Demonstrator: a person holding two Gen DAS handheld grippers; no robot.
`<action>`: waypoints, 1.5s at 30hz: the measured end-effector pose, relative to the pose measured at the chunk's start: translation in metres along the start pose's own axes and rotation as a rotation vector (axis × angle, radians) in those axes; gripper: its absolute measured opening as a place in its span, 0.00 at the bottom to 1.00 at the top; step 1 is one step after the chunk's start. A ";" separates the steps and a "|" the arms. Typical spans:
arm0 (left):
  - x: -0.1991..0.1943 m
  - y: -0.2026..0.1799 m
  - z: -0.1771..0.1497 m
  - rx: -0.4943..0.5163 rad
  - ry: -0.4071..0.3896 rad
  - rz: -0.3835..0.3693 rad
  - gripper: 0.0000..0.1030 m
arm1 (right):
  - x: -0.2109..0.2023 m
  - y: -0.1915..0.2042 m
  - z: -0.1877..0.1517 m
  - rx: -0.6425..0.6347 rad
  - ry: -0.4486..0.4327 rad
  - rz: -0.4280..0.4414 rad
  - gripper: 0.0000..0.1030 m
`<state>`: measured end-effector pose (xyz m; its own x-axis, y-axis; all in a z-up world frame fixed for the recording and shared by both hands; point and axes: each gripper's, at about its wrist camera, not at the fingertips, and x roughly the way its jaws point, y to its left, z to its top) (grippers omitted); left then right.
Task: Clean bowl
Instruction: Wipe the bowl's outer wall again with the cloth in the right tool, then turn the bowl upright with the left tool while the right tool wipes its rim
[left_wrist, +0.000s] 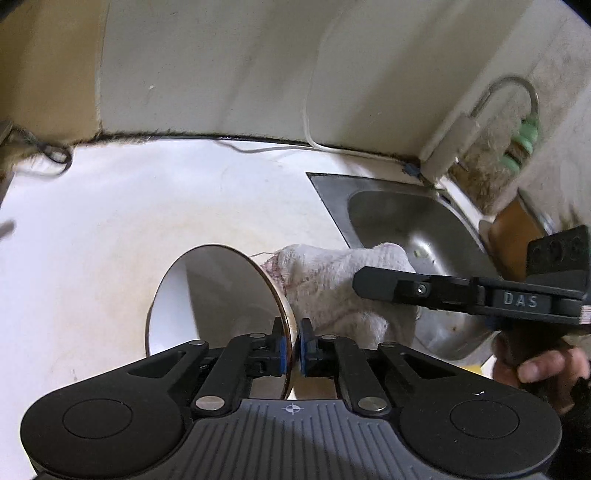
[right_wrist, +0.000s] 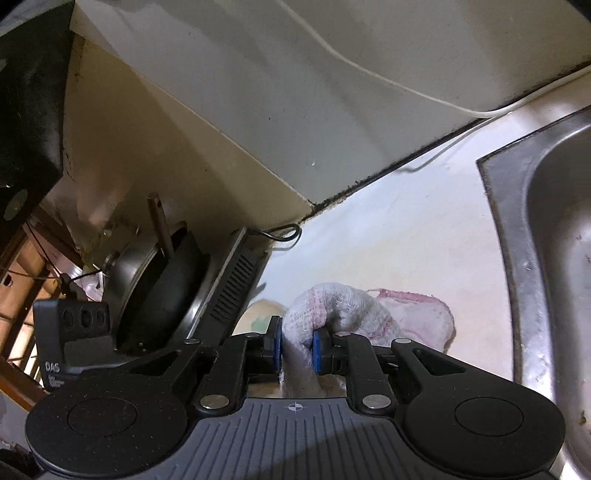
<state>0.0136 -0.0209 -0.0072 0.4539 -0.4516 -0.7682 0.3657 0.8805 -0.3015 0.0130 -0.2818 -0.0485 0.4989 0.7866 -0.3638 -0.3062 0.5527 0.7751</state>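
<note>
Both tools clamped: bowl (left_wrist: 221, 295), cloth (right_wrist: 332, 306).

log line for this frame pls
left gripper: shut on bowl rim | right gripper: shut on cloth | cloth against bowl's outside

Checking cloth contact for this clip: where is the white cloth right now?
The white cloth is pinched in the right claw, bunched against the outside of the bowl held by the left claw, above the counter just left of the sink.

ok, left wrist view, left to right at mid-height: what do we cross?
Bowl held on edge by the left gripper → white cloth → right gripper, with the steel sink behind it.
</note>
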 end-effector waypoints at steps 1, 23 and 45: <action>0.001 -0.005 0.000 0.028 0.008 0.008 0.09 | -0.002 0.000 0.000 0.000 -0.003 -0.003 0.15; 0.006 -0.068 -0.064 0.542 0.125 0.052 0.31 | -0.015 -0.005 0.007 -0.033 -0.011 -0.051 0.15; -0.018 0.021 -0.043 -0.286 0.051 0.128 0.37 | -0.011 -0.003 0.009 -0.072 0.014 -0.029 0.15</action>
<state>-0.0221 0.0119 -0.0242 0.4378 -0.3329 -0.8351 0.0612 0.9378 -0.3417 0.0162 -0.2945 -0.0424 0.4968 0.7737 -0.3933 -0.3497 0.5932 0.7251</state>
